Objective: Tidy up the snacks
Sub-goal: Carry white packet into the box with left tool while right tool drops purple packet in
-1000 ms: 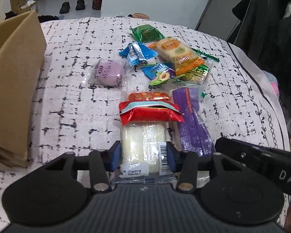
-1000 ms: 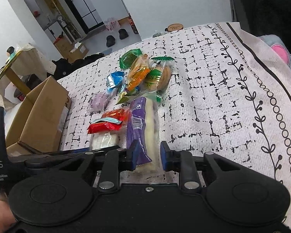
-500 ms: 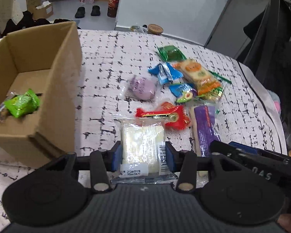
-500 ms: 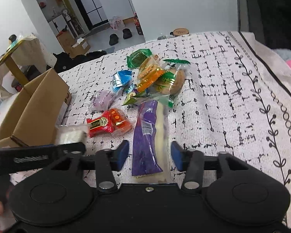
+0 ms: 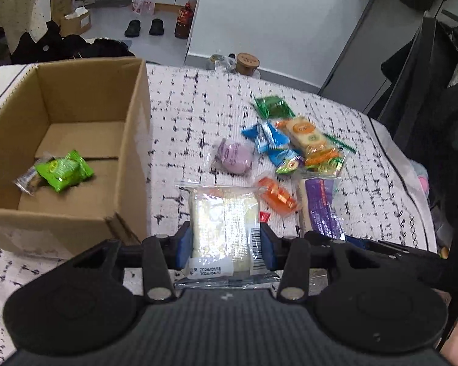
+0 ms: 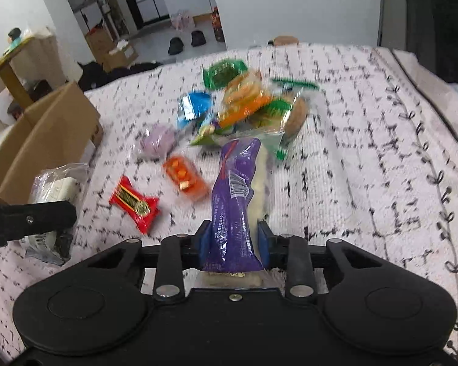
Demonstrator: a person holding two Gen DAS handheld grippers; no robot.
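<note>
My left gripper (image 5: pixel 226 244) is shut on a clear pack of pale white cakes (image 5: pixel 223 222) and holds it above the cloth, just right of the open cardboard box (image 5: pixel 131 140). A green snack (image 5: pixel 64 170) lies in the box. My right gripper (image 6: pixel 233 241) is shut on a long purple pack (image 6: pixel 232 198), its near end lifted. The purple pack also shows in the left wrist view (image 5: pixel 320 207). On the cloth lie a red candy (image 6: pixel 134 204), an orange pack (image 6: pixel 184 178), a purple round snack (image 5: pixel 235 157), blue packs (image 5: pixel 265 135) and a heap of orange and green packs (image 5: pixel 311 137).
The box (image 6: pixel 45 134) stands at the left of the black-and-white patterned cloth (image 5: pixel 198 103). A dark chair with clothes (image 5: pixel 427 76) stands at the right edge. Shoes and boxes lie on the floor beyond.
My left gripper has lifted the white pack and carried it left toward the box. My right gripper has closed on the purple pack and raised its near end. The red candy is uncovered.
</note>
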